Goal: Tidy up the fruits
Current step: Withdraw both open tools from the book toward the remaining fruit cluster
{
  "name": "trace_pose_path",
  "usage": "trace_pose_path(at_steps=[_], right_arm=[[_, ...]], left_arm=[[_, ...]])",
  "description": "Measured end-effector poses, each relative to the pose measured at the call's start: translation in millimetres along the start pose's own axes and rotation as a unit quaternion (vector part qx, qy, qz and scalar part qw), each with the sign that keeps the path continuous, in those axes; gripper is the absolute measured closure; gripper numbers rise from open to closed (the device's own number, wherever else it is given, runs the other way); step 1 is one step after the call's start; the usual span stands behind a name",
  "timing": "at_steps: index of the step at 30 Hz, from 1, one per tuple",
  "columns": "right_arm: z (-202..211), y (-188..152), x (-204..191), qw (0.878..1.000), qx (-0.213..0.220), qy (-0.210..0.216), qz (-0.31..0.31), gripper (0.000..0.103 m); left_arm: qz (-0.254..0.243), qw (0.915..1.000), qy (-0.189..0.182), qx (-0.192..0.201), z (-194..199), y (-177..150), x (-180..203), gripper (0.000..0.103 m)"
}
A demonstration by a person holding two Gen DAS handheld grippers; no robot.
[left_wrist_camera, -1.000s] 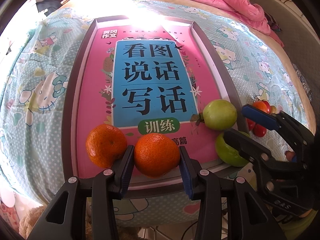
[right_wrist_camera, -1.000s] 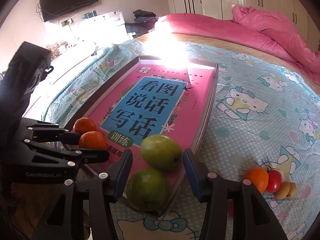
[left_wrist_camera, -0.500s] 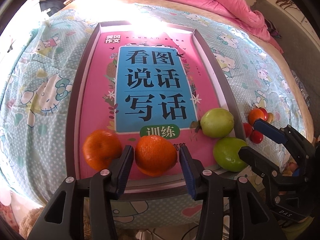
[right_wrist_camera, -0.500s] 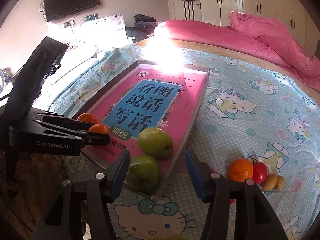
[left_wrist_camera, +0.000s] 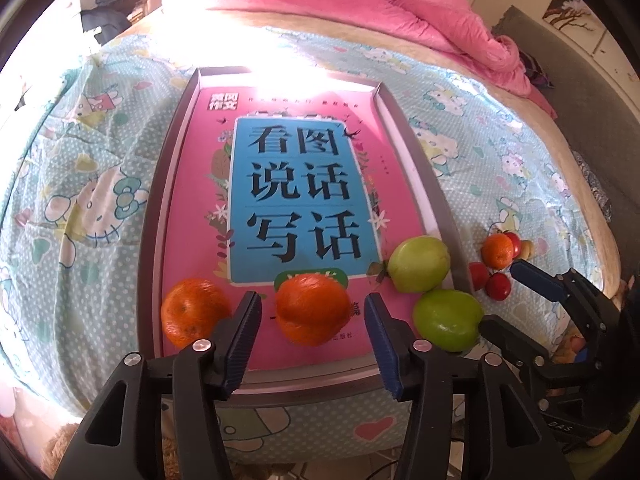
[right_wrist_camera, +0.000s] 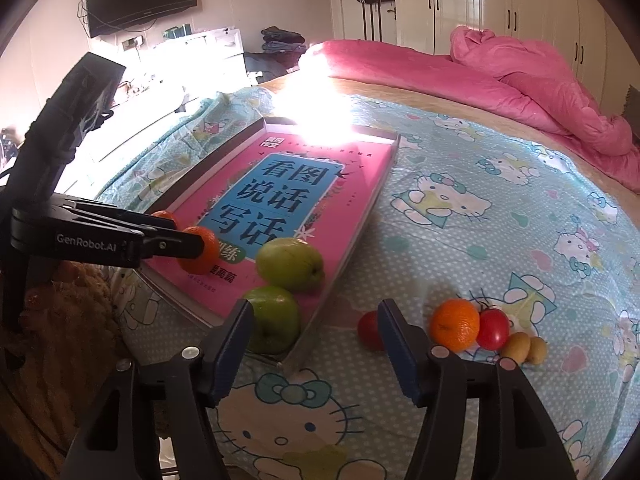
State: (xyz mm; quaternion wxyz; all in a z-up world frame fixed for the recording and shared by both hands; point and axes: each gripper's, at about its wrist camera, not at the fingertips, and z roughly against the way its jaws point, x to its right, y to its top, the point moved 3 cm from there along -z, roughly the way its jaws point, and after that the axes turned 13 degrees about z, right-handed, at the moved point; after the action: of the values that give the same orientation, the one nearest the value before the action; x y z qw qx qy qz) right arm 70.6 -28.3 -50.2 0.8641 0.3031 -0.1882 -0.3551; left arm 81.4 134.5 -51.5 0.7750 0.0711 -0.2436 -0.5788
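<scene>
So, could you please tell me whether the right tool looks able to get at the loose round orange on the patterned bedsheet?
Probably yes: the right tool is open and empty, the loose round orange lies uncovered just beyond its right finger, and only a small red tomato touches it.

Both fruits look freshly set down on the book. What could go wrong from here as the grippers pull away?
1. The orange sits between the just-opened fingers of the left hand-held gripper; a sideways pull-back may nudge it and roll it.
2. The near green apple sits at the tray's near corner beside the right hand-held gripper, whose jaws have just been opening; a bump might tip it onto the bedsheet.
</scene>
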Motion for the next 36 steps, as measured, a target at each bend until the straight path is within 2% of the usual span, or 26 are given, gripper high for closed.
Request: trace_pose_path(at_steps=[11, 20, 28, 36], right_arm=[[1, -2, 4, 1.000, -0.003, -0.010, -0.004, 0.035], [16, -3, 15, 0.999, 0.017, -0.012, -0.028, 0.035], [25, 0, 20, 0.999, 0.034, -0.017, -0.038, 0.031], [37, -2, 27, 0.997, 0.047, -0.023, -0.051, 0.025]], left_arm=[[-0.005, 0.9996, -0.016, 0.024, 10, 2, 5, 0.041], [-0.011, 0.9989, -0.027, 0.037, 16, 3, 10, 0.036], [0.006, 0.9984, -0.030, 0.047, 22, 5, 8, 0.035], [0.003, 0.9978, -0.031, 0.059, 32, 3, 15, 0.035]])
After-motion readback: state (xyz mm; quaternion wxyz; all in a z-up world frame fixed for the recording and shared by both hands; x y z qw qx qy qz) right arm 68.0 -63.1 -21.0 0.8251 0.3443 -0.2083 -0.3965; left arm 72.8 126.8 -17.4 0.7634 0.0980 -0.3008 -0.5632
